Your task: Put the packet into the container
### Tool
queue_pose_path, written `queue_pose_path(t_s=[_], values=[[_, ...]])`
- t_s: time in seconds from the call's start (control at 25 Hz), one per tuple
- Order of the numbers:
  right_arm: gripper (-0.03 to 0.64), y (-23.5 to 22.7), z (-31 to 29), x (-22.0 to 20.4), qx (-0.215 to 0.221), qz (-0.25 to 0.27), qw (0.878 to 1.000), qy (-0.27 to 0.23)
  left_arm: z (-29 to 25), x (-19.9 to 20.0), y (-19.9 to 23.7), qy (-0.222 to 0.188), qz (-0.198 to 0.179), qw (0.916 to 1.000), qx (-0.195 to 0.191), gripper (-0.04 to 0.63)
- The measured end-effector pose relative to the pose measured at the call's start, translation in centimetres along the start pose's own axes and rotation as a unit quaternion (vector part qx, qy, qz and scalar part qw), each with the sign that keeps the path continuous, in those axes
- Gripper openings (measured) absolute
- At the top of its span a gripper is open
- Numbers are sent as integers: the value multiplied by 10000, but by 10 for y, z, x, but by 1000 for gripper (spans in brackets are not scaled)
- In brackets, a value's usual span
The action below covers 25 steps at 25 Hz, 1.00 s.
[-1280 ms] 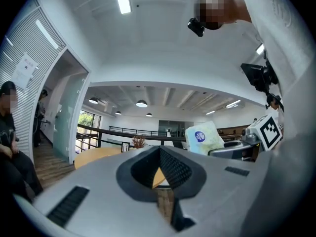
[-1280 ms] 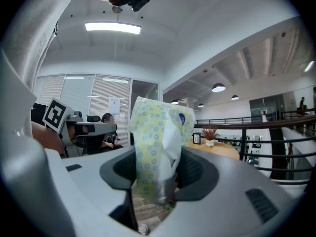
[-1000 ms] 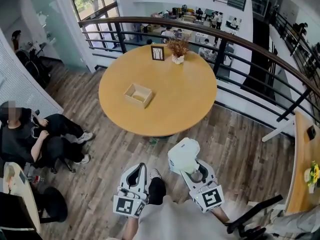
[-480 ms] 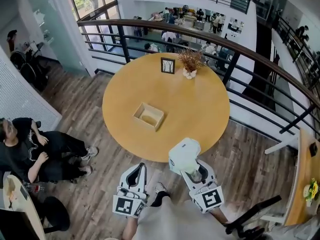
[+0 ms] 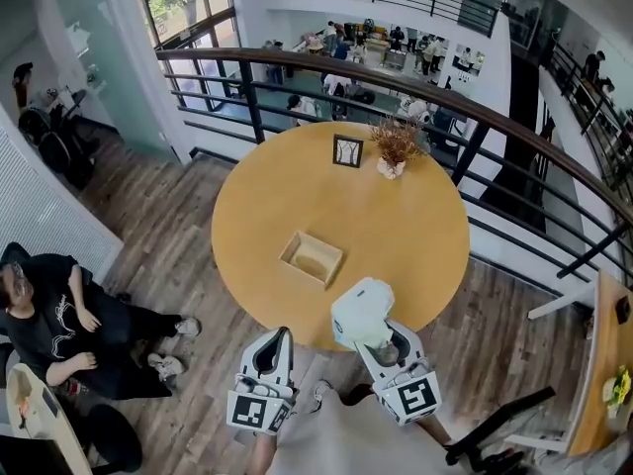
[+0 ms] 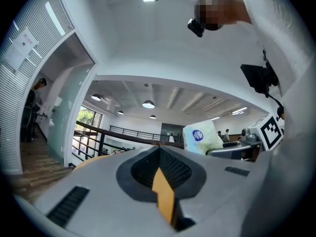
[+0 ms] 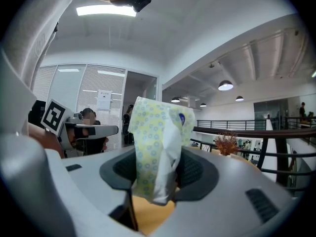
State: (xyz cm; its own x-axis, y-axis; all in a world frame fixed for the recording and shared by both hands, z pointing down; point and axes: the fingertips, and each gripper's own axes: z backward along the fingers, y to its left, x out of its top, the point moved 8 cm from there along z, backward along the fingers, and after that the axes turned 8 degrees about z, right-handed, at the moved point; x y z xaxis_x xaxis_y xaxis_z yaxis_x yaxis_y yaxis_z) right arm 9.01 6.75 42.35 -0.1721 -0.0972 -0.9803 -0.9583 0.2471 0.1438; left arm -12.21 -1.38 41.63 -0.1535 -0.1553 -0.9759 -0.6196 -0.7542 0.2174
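Below the head camera, a round counter (image 5: 415,236) with a smooth, honey-coloured wooden top stands on plank flooring (image 5: 168,216) beside a curved dark railing (image 5: 495,97). A small framed picture (image 5: 347,150) and a vase of dried stems (image 5: 396,146) stand at its far side. Toward the near side sits the container (image 5: 302,272), a shallow rectangular open-topped box of pale wood with its bare bottom showing. Both tools are held low before the person's body, pointing forward. The right tool (image 5: 374,332) carries the packet (image 5: 362,310), a pale, soft, rounded block, over the counter's near edge and apart from the container. The left tool (image 5: 279,336) hangs just short of that edge.

Left gripper view: the jaws are closed together with nothing between them, grey smooth shells meeting along a yellow seam. The packet shows to the right, bearing a round blue label.

Right gripper view: the jaws clamp the packet upright by its lower end. Its wrapper is thin crinkled film, yellow-green with small printed rings, with a white gathered fold down the front.
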Motion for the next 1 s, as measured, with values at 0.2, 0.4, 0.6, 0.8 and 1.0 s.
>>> queue_pose_path(t_s=[0.2, 0.4, 0.6, 0.8, 1.0], values=[[201, -2, -17, 2, 80, 27, 9999, 70, -9, 1, 11, 51, 67, 10000, 49, 5], [201, -19, -44, 7, 231, 8, 9997, -21, -29, 6, 21, -3, 25, 9998, 204, 5], [201, -36, -70, 13, 381, 27, 9991, -202, -48, 20, 34, -105, -152, 9992, 349, 5], [201, -49, -86, 13, 464, 45, 9986, -266, -60, 21, 41, -42, -149, 9987, 481, 5], [202, -52, -92, 10, 604, 56, 9979, -214, -60, 15, 45, 187, 1, 9979, 623, 5]])
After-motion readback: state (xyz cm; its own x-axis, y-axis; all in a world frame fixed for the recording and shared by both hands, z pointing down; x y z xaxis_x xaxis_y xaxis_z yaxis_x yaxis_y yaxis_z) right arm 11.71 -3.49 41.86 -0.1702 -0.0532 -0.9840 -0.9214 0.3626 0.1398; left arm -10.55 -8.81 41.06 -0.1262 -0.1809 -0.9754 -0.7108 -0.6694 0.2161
